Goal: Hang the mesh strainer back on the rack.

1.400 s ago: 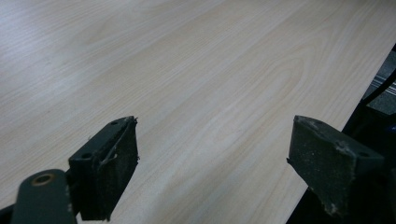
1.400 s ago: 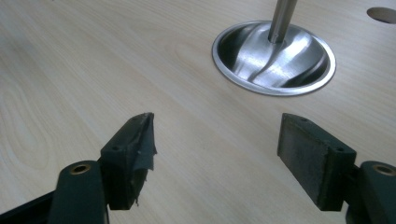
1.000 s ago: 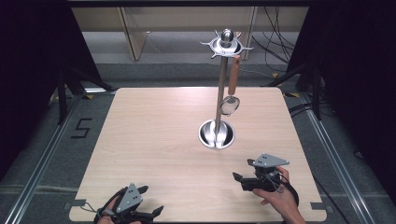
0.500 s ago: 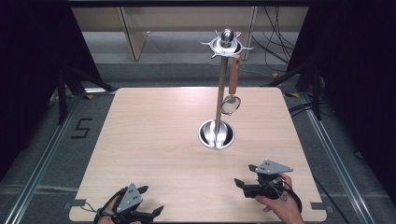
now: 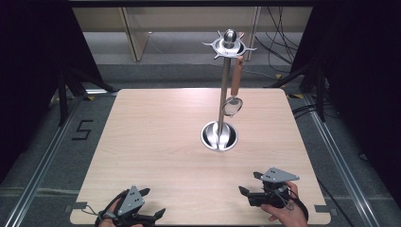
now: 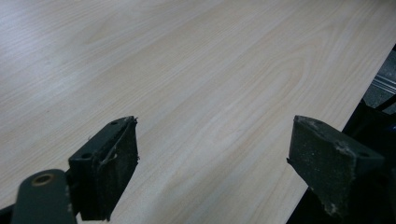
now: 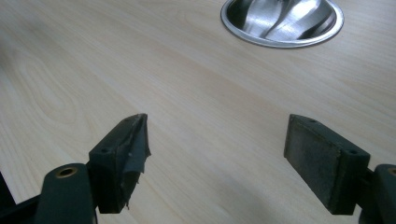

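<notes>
Since a second ago, right gripper had slid back toward the table's near edge, jaws spread wide, empty. Left gripper hardly moved, jaws also apart over bare wood. Utensil stand stayed centre-right, spoon hanging from its top, apparently untouched.

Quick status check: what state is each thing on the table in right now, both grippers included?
Stand: upright on the table.
Spoon: hanging from the stand's top ring, bowl down.
Left gripper: open, empty, near the table's front edge.
Right gripper: open, empty, pointing toward the stand's base.
</notes>
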Action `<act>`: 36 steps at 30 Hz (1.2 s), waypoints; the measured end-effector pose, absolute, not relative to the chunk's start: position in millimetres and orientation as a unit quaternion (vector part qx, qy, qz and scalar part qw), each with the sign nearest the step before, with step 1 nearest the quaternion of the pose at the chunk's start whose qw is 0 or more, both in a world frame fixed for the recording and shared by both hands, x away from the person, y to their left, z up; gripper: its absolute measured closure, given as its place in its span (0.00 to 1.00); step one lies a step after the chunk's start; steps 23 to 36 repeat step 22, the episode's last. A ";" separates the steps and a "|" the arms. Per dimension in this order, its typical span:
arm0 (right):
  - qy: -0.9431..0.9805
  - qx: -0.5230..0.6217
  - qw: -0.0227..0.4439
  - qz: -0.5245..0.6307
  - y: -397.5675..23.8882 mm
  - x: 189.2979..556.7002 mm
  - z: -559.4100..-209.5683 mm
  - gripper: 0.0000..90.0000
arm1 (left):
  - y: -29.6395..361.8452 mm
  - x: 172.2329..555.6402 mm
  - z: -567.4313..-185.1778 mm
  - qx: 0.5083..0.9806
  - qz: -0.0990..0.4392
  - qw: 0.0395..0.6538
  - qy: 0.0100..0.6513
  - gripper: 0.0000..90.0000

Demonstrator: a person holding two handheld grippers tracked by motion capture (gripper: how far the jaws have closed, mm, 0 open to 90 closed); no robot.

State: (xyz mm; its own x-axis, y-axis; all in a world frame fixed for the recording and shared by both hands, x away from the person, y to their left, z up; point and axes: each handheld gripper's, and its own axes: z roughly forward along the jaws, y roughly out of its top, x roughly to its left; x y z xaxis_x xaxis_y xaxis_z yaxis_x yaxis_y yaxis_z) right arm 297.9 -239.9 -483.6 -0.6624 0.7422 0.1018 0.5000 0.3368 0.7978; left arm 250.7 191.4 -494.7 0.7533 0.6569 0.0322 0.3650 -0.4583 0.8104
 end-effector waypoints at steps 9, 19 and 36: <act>0.811 0.382 0.145 0.419 -241.2 293.5 -484.8 0.26 | 190.6 250.0 -495.2 0.834 0.169 0.423 0.310 0.17; 0.810 0.389 0.134 0.419 -239.9 291.4 -485.5 0.26 | 190.3 249.2 -495.7 0.833 0.167 0.420 0.320 0.17; 0.810 0.387 0.139 0.418 -240.8 292.0 -485.4 0.26 | 191.2 250.5 -494.8 0.837 0.172 0.421 0.305 0.17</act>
